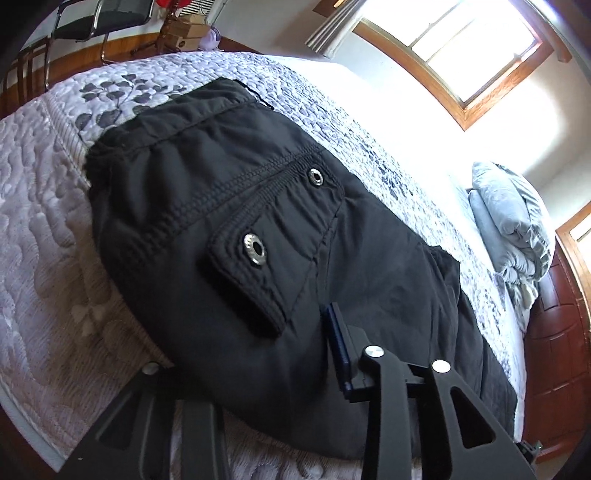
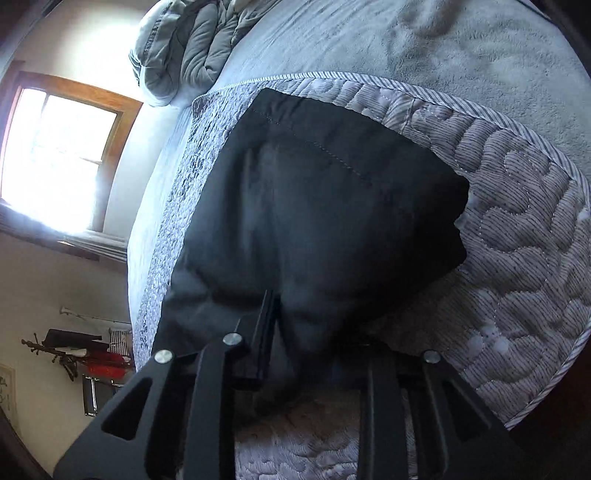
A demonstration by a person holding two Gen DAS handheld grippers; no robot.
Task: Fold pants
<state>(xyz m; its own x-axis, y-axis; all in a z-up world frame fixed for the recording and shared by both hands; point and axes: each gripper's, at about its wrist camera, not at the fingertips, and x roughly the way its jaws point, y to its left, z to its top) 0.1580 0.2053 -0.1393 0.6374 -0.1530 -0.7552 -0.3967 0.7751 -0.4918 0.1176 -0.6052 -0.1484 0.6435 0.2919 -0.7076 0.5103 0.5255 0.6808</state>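
The black pants (image 1: 229, 229) lie on the quilted bedspread (image 1: 44, 229), waistband with two metal snaps toward the far left. In the left wrist view my left gripper (image 1: 258, 354) straddles the near edge of the pants: its right finger (image 1: 341, 347) lies on the fabric and its left finger is hidden under the cloth. In the right wrist view the pants' leg end (image 2: 325, 206) with a stitched hem fills the middle. My right gripper (image 2: 317, 332) has fabric bunched between its fingers; the left finger (image 2: 264, 332) shows, the right one is covered.
A folded grey comforter (image 1: 513, 229) sits at the head of the bed, also in the right wrist view (image 2: 192, 44). A bright window (image 1: 458, 48) is beyond the bed. A wooden headboard (image 1: 554, 354) is at right. A chair (image 1: 92, 26) stands at the far left.
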